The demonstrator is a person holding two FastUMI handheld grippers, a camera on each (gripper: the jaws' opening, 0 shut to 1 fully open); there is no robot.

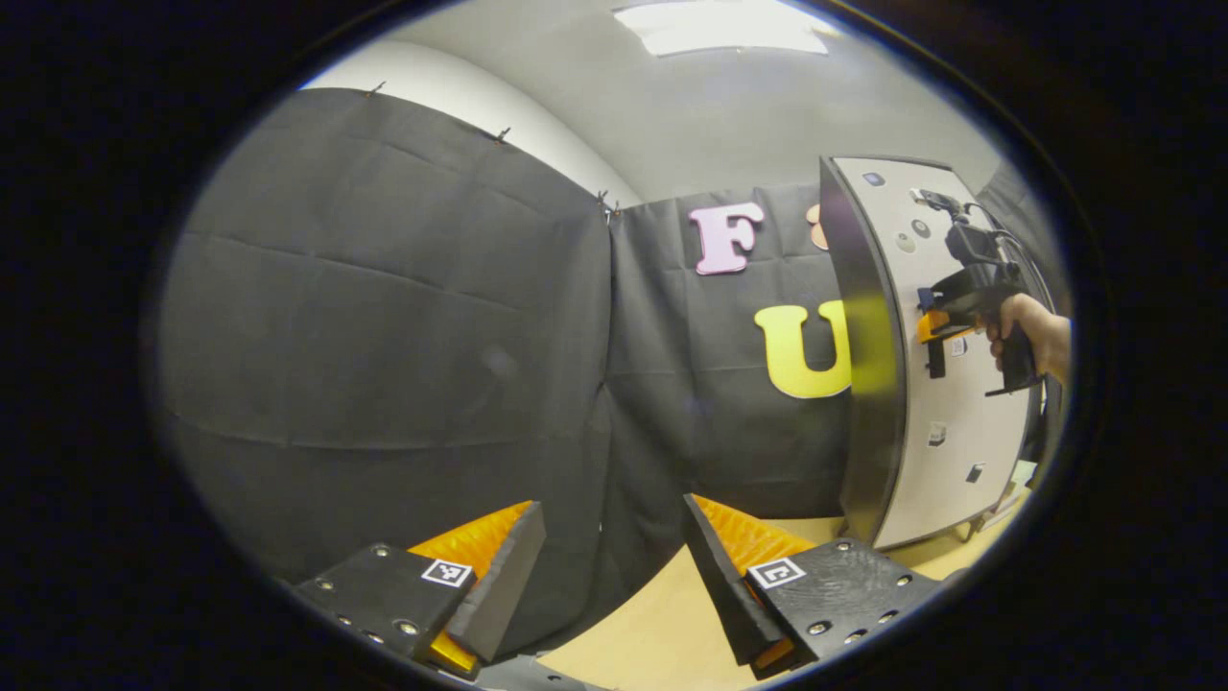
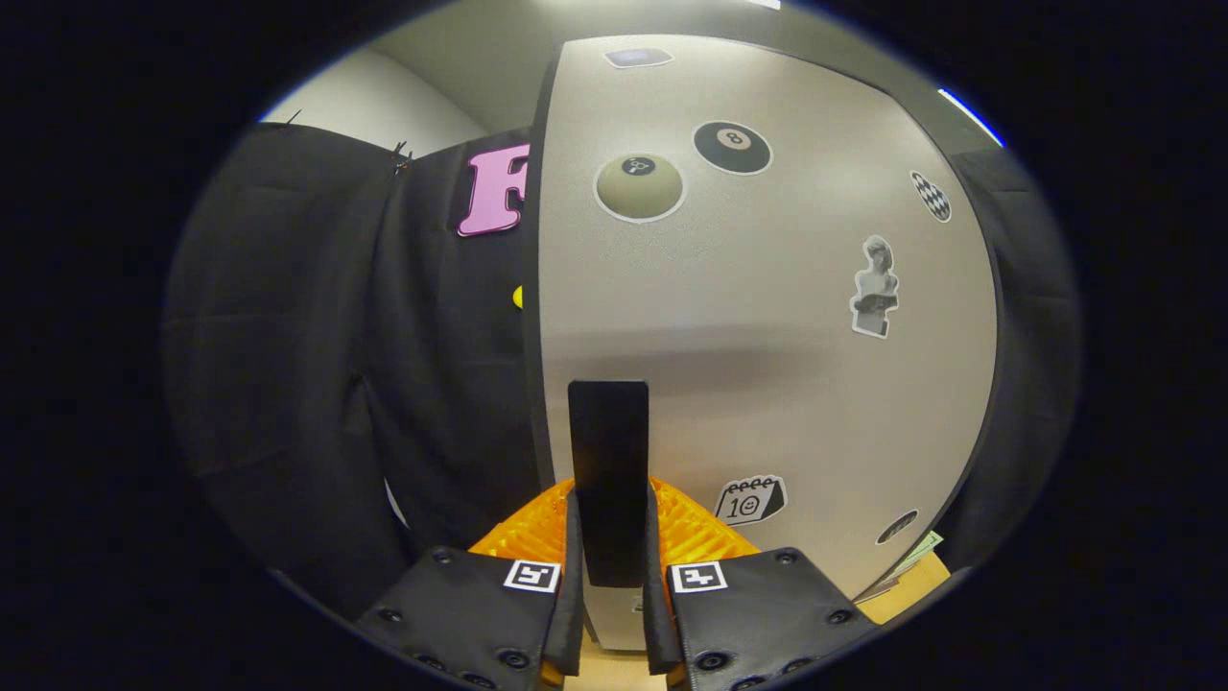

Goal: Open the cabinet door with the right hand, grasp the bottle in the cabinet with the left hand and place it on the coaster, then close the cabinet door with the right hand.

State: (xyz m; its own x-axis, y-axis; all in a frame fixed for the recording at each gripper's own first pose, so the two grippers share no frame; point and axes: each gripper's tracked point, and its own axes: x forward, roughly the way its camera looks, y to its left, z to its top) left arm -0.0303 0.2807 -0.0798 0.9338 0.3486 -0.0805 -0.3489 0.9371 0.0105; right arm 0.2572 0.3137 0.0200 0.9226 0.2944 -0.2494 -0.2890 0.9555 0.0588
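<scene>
The cabinet (image 1: 868,384) stands upright on the table at the right of the left gripper view, dark on its side, with a pale door (image 1: 950,441) carrying stickers. A hand (image 1: 1041,331) holds my right gripper (image 1: 935,331) against that door at mid height. In the right gripper view the door (image 2: 767,317) is close in front, and its black vertical handle (image 2: 607,451) runs between the fingers of my right gripper (image 2: 609,504), which is shut on it. My left gripper (image 1: 611,513) is open with nothing between its fingers, left of the cabinet and pointing at the cloth wall.
A light wooden tabletop (image 1: 652,624) lies under the left gripper and runs to the cabinet's foot. Black cloth walls stand close behind and to the left. Some paper (image 2: 911,557) lies by the cabinet's lower right corner.
</scene>
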